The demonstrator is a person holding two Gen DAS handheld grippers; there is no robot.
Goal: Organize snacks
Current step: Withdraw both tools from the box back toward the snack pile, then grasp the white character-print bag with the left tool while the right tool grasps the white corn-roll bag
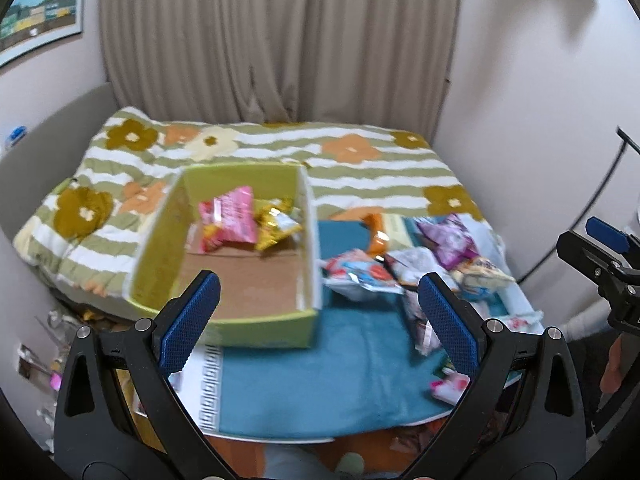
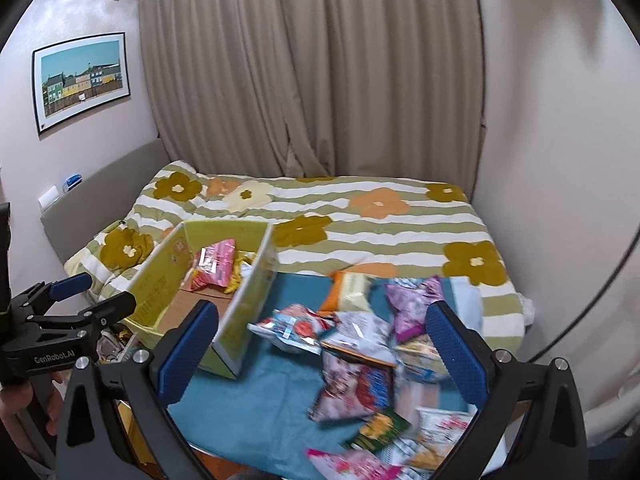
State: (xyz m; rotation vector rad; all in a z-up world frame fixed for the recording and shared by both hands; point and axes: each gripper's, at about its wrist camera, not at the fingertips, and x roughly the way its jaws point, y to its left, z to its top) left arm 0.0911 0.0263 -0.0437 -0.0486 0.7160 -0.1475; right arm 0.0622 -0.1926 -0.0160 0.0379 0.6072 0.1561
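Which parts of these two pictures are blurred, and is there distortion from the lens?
Left wrist view: the snack packets and green box look smeared by motion; the curtain is sharper. Right wrist view: the near packets are smeared too. Both views: fisheye bending curves the walls, and the corners are dark.

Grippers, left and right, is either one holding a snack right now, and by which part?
Nothing is held. The left gripper and right gripper both have jaws spread open and empty.
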